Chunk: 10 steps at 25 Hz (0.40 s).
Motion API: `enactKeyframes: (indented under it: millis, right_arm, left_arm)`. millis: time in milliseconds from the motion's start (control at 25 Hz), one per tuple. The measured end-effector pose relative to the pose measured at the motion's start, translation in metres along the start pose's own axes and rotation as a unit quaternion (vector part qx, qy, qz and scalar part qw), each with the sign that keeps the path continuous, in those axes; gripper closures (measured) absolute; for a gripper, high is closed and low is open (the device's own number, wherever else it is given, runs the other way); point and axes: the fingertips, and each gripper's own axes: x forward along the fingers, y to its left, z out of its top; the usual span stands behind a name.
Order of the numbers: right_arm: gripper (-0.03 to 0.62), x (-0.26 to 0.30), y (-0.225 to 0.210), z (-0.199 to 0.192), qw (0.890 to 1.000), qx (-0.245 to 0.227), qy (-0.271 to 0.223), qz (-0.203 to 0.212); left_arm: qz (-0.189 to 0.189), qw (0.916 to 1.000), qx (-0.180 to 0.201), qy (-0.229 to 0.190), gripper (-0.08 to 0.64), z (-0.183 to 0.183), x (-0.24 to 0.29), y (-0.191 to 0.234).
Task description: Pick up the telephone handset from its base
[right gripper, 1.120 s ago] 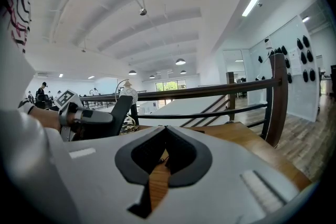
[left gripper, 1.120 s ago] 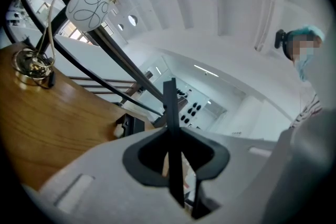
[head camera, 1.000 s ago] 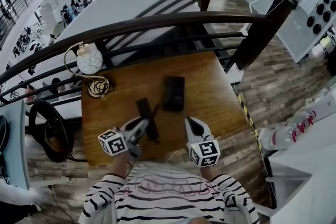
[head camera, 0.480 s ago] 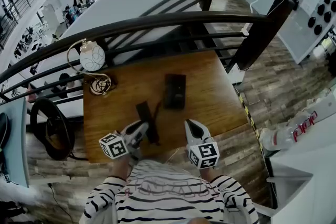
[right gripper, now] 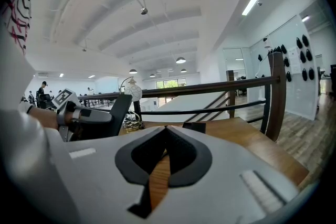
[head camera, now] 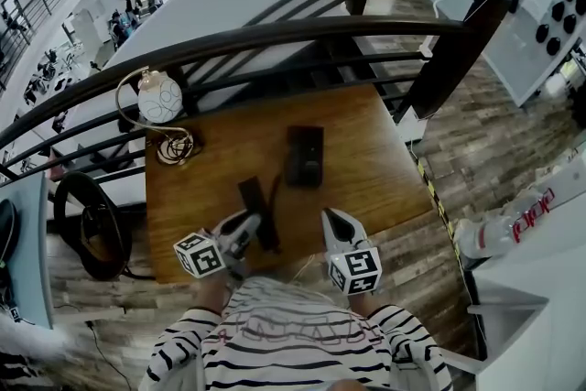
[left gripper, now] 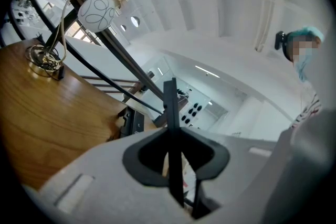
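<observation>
Matt black plastic handset [head camera: 250, 195], smooth wooden table [head camera: 366, 165].

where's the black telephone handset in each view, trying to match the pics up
Head view: the black telephone handset shows lower centre, held by the left gripper.
Left gripper view: edge-on, a thin dark bar clamped between the jaws, centre.
Right gripper view: a dark slab at left, mid-height.
Shared landmark: the white globe lamp.
</observation>
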Motion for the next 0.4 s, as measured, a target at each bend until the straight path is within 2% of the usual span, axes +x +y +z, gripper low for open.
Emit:
enactKeyframes:
  millis: [400]
  right_arm:
    - [0.591,-0.0007,-0.0047,-0.0028,1.000,-0.002,0.000,-0.006]
  left_arm:
    - [-0.002,1.0000,-0.002,0.001,0.488,-0.0023,0.0044,-0.0011]
